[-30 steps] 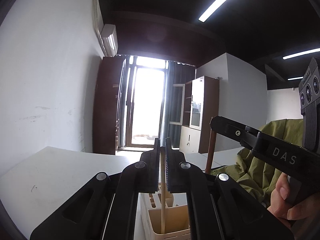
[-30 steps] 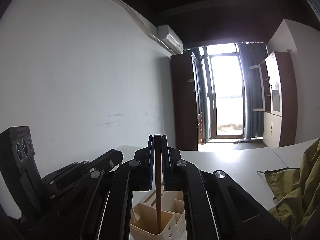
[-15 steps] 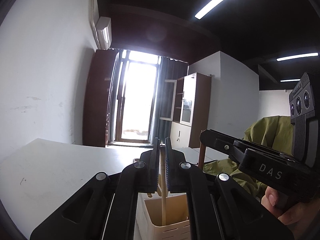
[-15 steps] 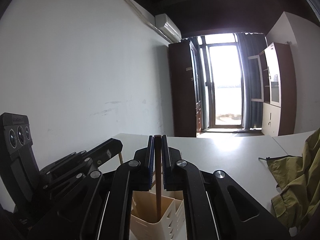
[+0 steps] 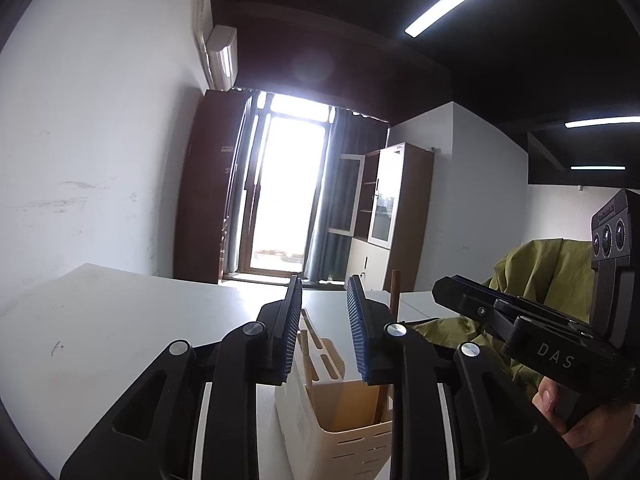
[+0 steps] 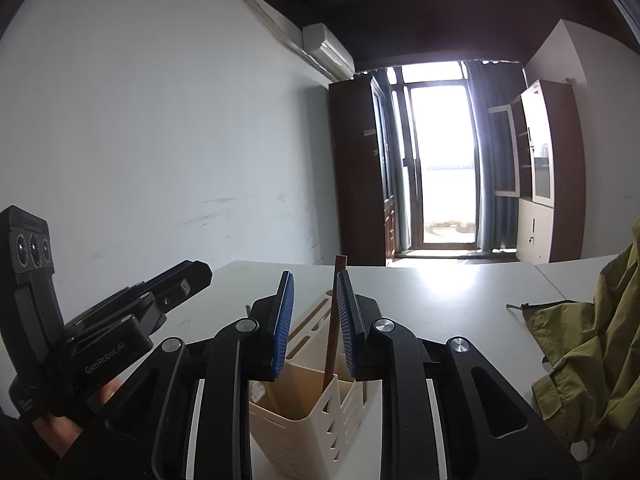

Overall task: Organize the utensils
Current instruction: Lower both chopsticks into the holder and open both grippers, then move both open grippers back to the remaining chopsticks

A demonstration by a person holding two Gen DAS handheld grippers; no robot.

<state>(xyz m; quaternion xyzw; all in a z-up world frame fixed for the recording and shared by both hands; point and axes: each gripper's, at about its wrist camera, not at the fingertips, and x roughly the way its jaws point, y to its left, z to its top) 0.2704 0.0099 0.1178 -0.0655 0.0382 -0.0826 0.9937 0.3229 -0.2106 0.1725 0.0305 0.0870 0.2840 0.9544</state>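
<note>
A cream plastic utensil holder [image 5: 340, 424] stands on the white table [image 5: 100, 340], right under both grippers; it also shows in the right wrist view [image 6: 304, 420]. My left gripper [image 5: 323, 300] is open and empty above it. My right gripper [image 6: 311, 296] is open; a dark wooden stick [image 6: 334, 324] stands in the holder between its jaws, leaning free. The same stick [image 5: 394, 292] shows behind my left gripper's right finger. A pale stick [image 5: 306, 356] rests in the holder.
An olive-green cloth [image 6: 592, 356] lies on the table to the right, also in the left wrist view [image 5: 540, 280]. A white wall runs along the left. A wooden cabinet [image 5: 396, 216] and a bright glass door [image 6: 440, 168] stand at the back.
Both grippers have opened. The pale stick left my left gripper and the dark stick left my right gripper; both now stand in the holder.
</note>
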